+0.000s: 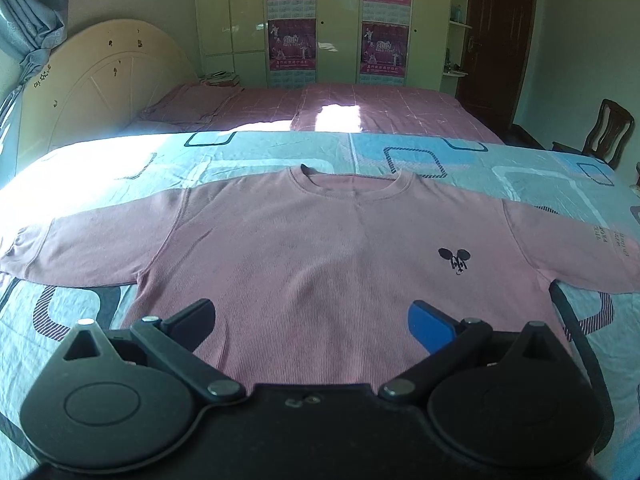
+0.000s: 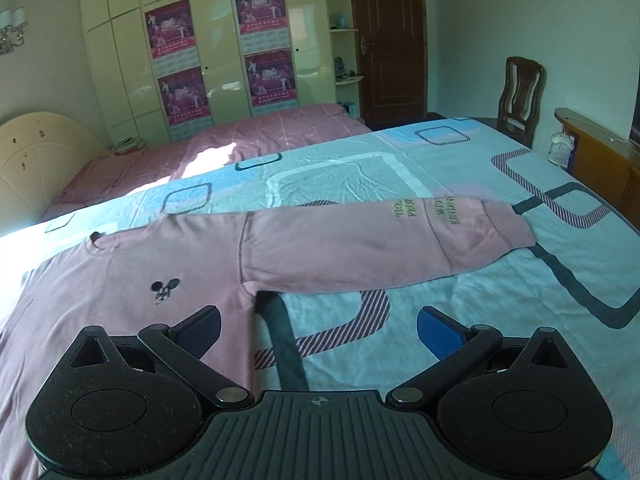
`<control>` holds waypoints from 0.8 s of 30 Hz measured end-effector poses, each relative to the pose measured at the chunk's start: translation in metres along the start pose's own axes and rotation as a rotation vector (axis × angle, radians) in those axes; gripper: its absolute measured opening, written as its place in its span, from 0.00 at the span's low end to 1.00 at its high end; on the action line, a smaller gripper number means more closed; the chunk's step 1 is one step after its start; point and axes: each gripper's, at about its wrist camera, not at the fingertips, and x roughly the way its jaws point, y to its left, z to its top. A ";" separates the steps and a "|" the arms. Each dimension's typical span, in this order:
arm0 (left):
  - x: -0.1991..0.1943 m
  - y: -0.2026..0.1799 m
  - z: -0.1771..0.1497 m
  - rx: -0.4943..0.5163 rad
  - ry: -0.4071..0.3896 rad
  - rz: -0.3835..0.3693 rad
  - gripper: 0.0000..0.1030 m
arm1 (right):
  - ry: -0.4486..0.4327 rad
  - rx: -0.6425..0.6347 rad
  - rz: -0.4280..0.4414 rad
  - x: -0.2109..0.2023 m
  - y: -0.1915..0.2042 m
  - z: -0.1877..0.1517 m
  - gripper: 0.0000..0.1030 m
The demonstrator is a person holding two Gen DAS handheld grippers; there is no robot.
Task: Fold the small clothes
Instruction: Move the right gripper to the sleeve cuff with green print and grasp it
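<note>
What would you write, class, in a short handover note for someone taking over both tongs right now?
Left tongs: open, empty, above the lower front of the pink sweatshirt.
Right tongs: open, empty, over the sweatshirt's side edge by the lettered sleeve.
Sweatshirt lies flat, front up, both sleeves spread, on the blue patterned bedsheet.
Done: laid out. Left: every fold.

light: daylight from the left, dim greenish room | glare: blown-out patch on the bedspread at left and on the pink bed | shadow: soft over the sweatshirt | focus: fairly sharp | distortion: strong fisheye bending, dark vignetted corners
</note>
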 end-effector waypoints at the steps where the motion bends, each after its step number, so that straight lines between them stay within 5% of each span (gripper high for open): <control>1: 0.005 -0.003 0.001 0.011 0.001 0.005 1.00 | 0.004 0.015 -0.008 0.009 -0.007 0.003 1.00; 18: 0.079 -0.026 0.023 0.032 0.071 0.041 1.00 | 0.067 0.223 -0.200 0.116 -0.129 0.034 0.99; 21: 0.084 -0.024 0.024 0.038 0.078 0.050 1.00 | 0.087 0.286 -0.220 0.129 -0.148 0.035 0.70; 24: 0.091 -0.022 0.027 0.040 0.088 0.053 1.00 | 0.092 0.353 -0.236 0.140 -0.164 0.036 0.70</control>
